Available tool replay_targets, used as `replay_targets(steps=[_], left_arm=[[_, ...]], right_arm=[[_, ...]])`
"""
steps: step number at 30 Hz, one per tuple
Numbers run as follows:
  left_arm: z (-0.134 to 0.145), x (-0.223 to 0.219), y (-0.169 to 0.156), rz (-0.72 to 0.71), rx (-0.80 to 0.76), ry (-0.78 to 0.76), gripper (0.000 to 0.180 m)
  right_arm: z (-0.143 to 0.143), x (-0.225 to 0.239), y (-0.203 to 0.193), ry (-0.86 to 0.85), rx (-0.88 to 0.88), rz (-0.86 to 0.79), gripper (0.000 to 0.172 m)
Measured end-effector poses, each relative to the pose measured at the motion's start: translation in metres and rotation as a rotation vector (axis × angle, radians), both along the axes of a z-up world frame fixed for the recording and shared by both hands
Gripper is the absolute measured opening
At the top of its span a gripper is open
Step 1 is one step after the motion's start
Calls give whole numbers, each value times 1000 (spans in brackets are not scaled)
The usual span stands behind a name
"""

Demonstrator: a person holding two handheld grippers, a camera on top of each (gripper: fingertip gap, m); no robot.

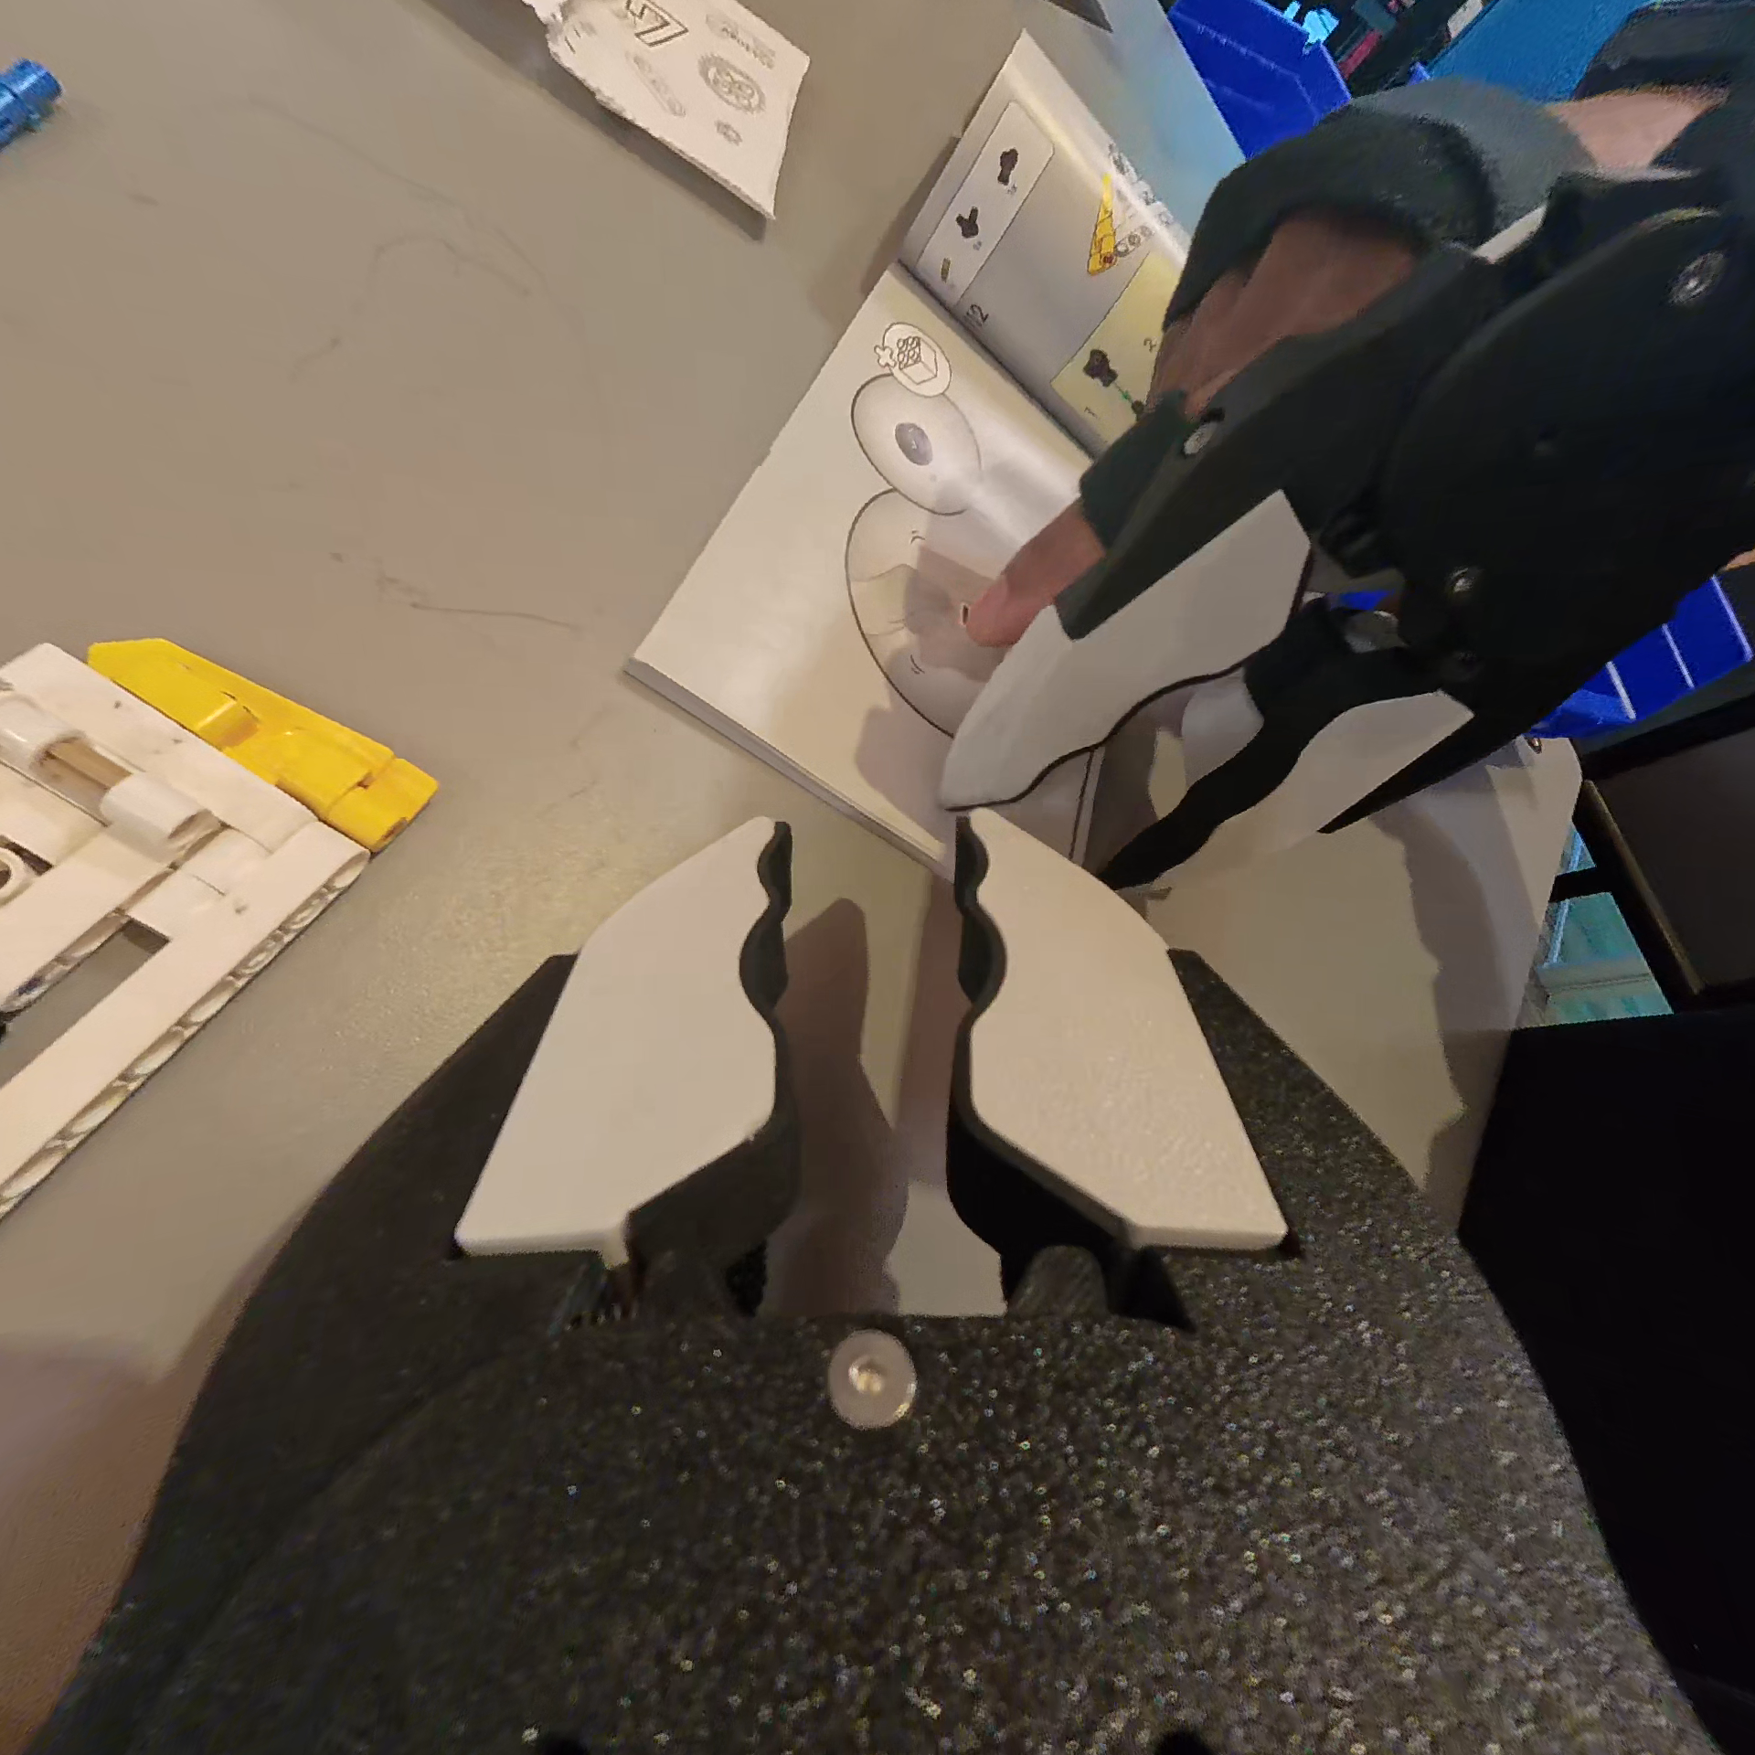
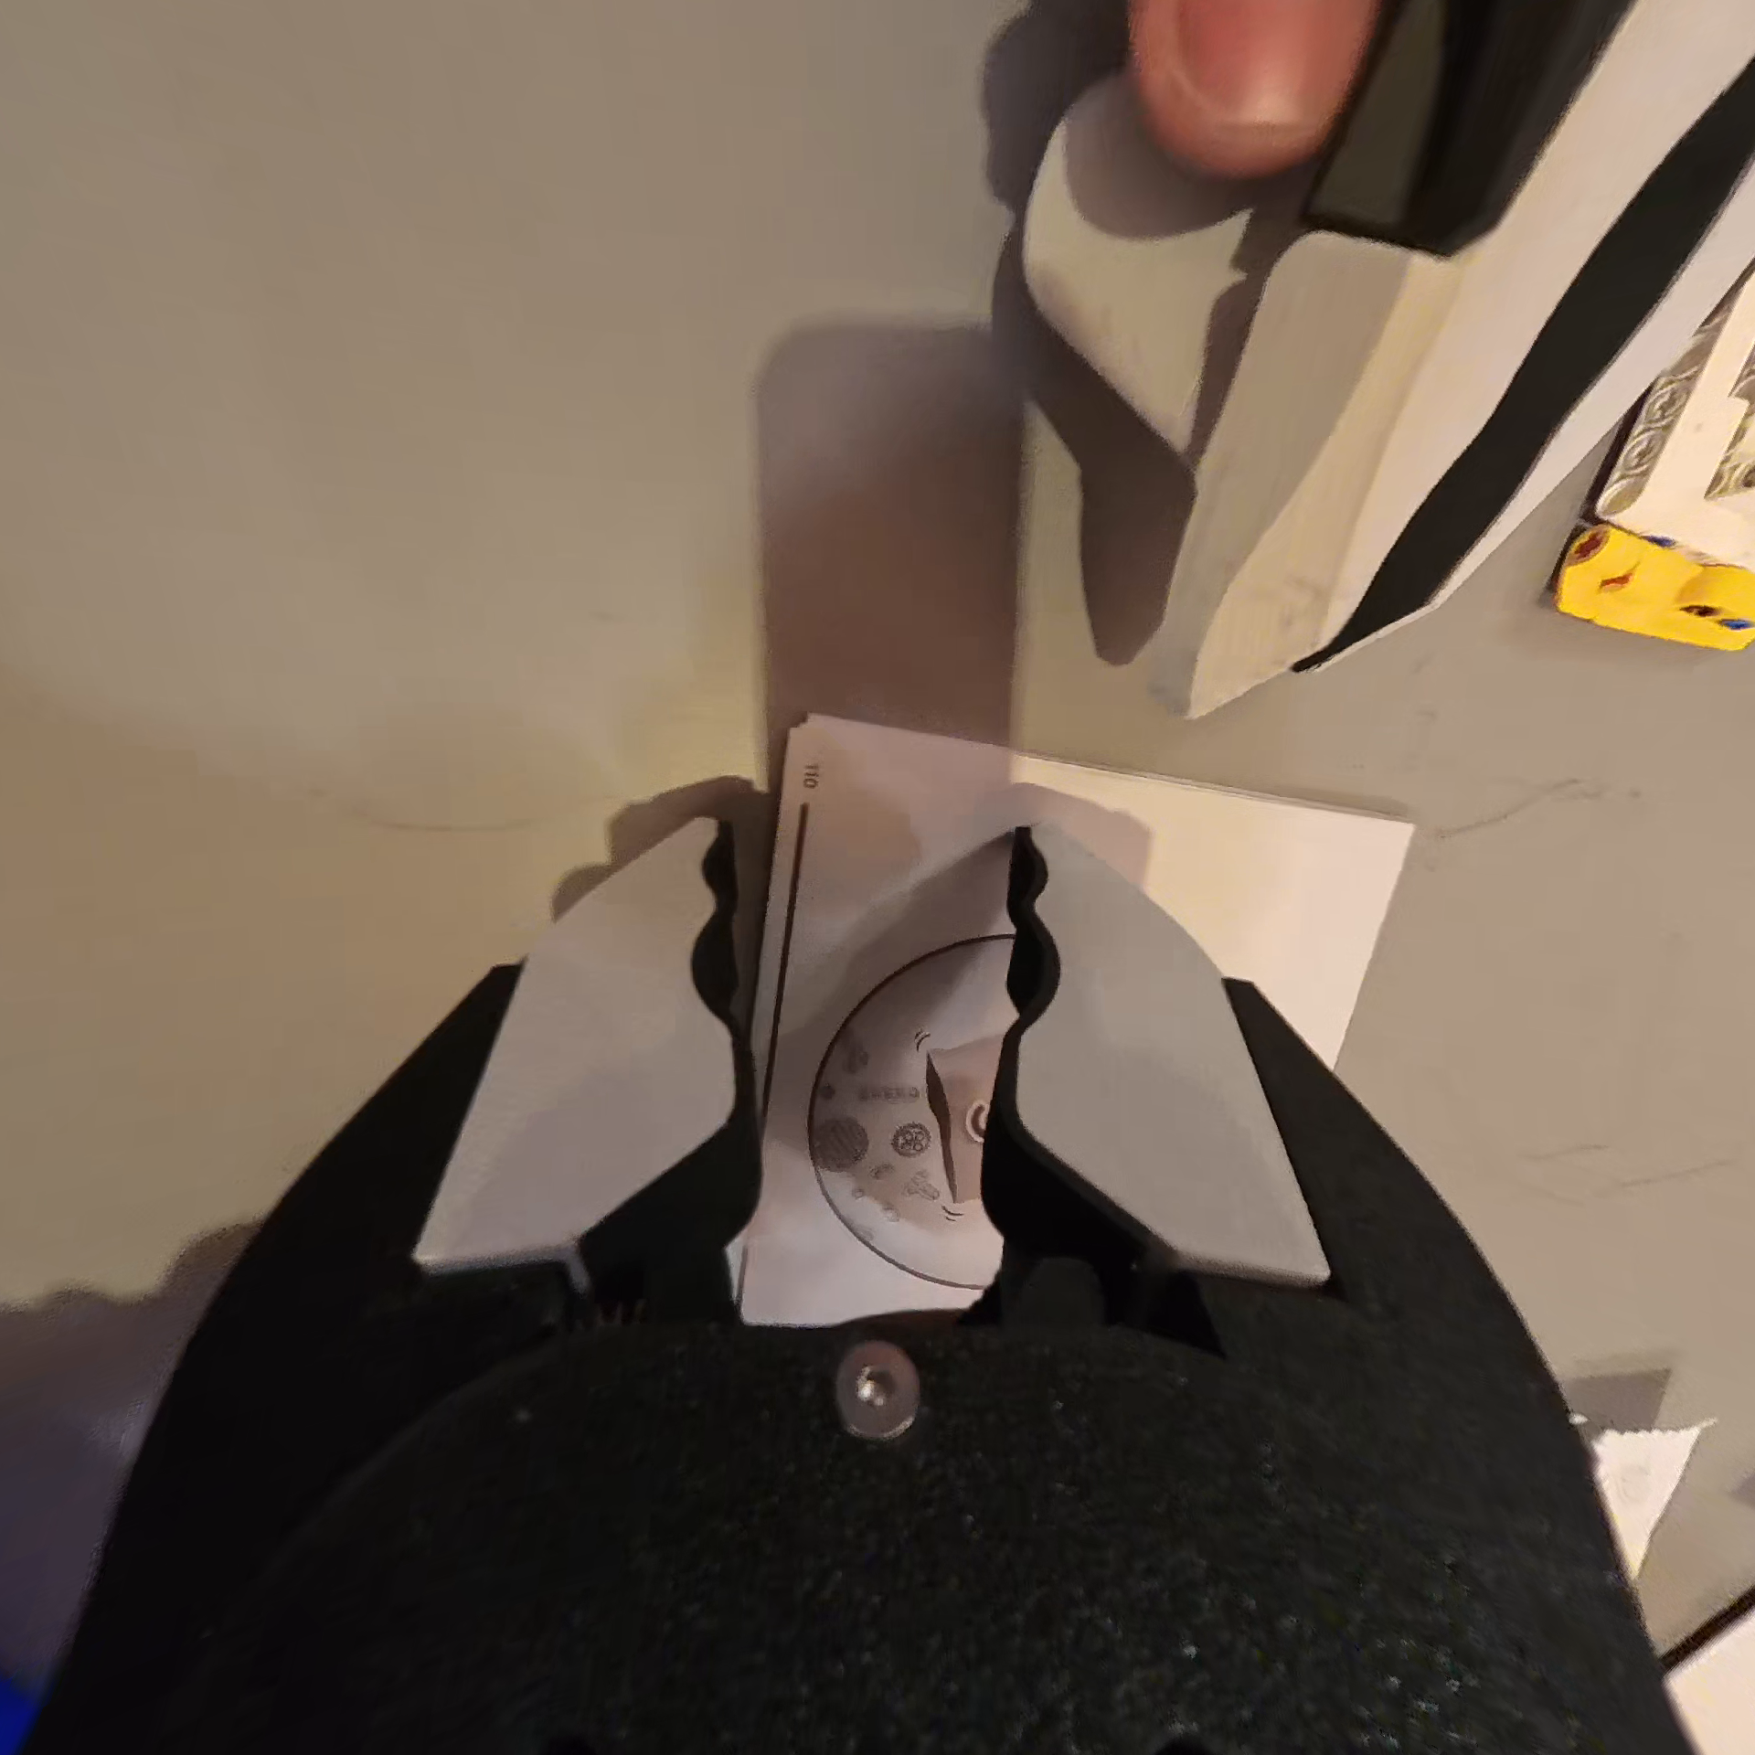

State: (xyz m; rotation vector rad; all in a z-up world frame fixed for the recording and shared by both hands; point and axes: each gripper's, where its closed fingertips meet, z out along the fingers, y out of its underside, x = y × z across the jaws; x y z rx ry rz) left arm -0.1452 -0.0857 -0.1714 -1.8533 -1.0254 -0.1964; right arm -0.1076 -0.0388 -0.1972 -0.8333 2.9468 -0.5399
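An open instruction booklet (image 1: 779,608) lies on the grey table (image 1: 380,380). My left gripper (image 1: 869,836) is open and empty, low over the table, with its tips at the booklet's near corner. My right gripper (image 2: 869,836) is open and straddles a few lifted pages (image 2: 883,950) of the booklet (image 2: 1282,912). The pages stand close to its left finger (image 2: 617,997), and the right finger does not press on them. In the left wrist view the right gripper (image 1: 1092,807) reaches in from the right over the booklet. A finger of the left gripper (image 2: 1282,532) shows at the top right of the right wrist view.
A white and yellow brick-built assembly (image 1: 190,855) lies at the left; its yellow end also shows in the right wrist view (image 2: 1652,589). A printed white sheet (image 1: 684,85) and a small blue part (image 1: 24,95) lie farther back. Blue bins (image 1: 1254,66) stand beyond the table.
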Motion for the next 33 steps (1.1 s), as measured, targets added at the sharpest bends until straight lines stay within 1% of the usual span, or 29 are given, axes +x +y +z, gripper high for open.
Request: replay_targets(steps=[4,11,33], left_arm=[[0,0,0,-5,-5,1,34],[-1,2,1,-14,-15,6,34],[-4,6,4,-48,-35,9,34]], right_arm=[[0,4,4,9,-3,-3,46],[1,7,8,-27,1,-32,43],[5,11,13,-217,-9,-133,29]])
